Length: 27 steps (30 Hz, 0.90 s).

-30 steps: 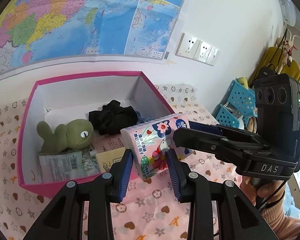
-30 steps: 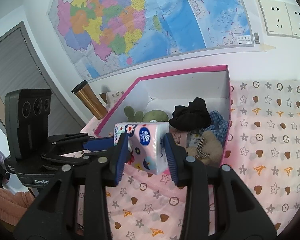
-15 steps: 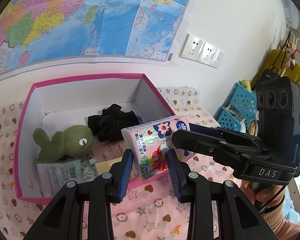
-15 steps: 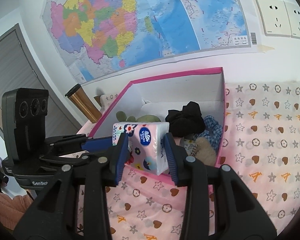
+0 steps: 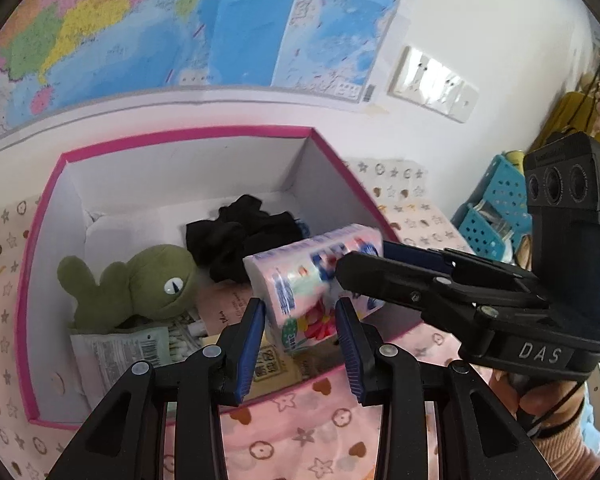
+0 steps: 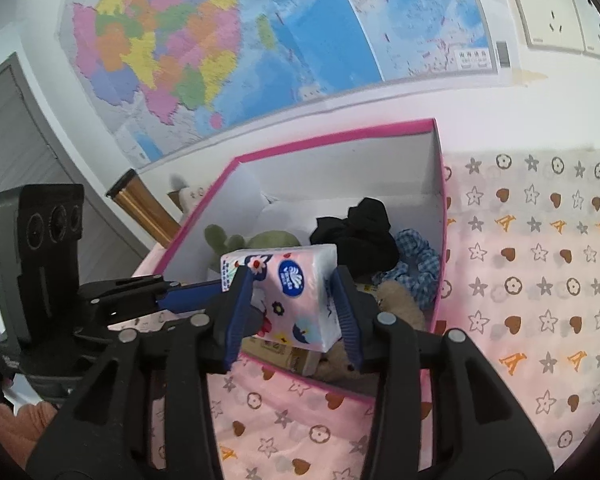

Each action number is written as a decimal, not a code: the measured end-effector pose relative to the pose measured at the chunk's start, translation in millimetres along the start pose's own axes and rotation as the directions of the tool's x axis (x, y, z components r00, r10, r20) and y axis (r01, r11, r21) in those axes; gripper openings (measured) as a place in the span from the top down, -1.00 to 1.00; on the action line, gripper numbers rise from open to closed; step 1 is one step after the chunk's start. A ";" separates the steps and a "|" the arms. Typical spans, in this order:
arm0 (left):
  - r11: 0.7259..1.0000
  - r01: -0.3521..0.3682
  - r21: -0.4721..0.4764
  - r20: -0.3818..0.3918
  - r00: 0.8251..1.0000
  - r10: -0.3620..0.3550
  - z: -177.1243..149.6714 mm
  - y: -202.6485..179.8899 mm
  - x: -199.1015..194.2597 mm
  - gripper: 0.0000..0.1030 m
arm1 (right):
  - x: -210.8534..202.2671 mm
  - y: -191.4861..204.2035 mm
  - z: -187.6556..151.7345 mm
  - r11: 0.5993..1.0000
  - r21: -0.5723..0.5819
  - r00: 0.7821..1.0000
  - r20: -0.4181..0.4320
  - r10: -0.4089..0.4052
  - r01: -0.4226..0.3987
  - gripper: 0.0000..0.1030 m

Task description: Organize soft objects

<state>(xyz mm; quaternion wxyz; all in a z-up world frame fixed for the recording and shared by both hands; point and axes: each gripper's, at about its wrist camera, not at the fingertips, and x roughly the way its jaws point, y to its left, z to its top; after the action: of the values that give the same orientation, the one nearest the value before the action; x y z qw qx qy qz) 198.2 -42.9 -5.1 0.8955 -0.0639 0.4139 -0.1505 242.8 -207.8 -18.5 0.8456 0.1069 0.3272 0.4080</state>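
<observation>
A pink floral tissue pack (image 5: 300, 280) hangs over the front of the pink-rimmed box (image 5: 188, 136). My left gripper (image 5: 300, 324) has one end of the pack between its blue pads, and the gap looks a little wider than the pack. My right gripper (image 6: 296, 304) is shut on the other end of the pack (image 6: 296, 284). The box (image 6: 340, 136) holds a green plush (image 5: 140, 280), a black cloth (image 5: 240, 236), a blue checked scrunchie (image 6: 416, 260), a tan plush (image 6: 396, 304) and flat packets (image 5: 124, 352).
The box sits on a pink cloth with stars and hearts (image 6: 532, 280), against a wall with a map (image 6: 260, 40). Blue baskets (image 5: 496, 212) stand to the right. A gold tumbler (image 6: 140, 204) stands left of the box.
Both grippers have carried the tissue pack forward and lower over the box. The pack has tilted, and the left pads look slightly more apart.
</observation>
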 end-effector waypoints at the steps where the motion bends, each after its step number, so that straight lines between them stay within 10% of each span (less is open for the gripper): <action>1: 1.000 -0.016 -0.003 0.001 1.000 0.016 -0.5 2.1 2.6 0.27 | 3.7 -0.6 0.2 1.000 0.004 1.000 -0.007 -0.007 0.007 0.14; 16: 0.984 -0.176 0.001 0.220 0.960 0.171 -57.3 10.5 -63.1 -1.00 | -32.8 38.9 -43.4 0.988 -0.136 0.995 0.071 -0.068 0.077 -0.27; 21: 0.973 -0.229 -0.035 0.257 0.939 0.230 -78.3 12.6 -76.7 -1.00 | -36.0 58.9 -78.2 0.966 -0.199 0.983 0.109 -0.148 0.168 -0.78; 27: 0.950 -0.303 -0.069 0.221 0.924 0.311 -103.6 15.1 -76.5 -1.00 | -32.4 72.0 -111.5 0.949 -0.199 0.966 0.132 -0.222 0.245 -0.83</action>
<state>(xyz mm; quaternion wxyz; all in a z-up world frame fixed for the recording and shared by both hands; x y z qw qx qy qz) 75.8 -2.9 -20.7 0.9484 -0.0303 0.3154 0.0069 112.0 -195.7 -56.2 0.9110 -0.0023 0.2456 0.3312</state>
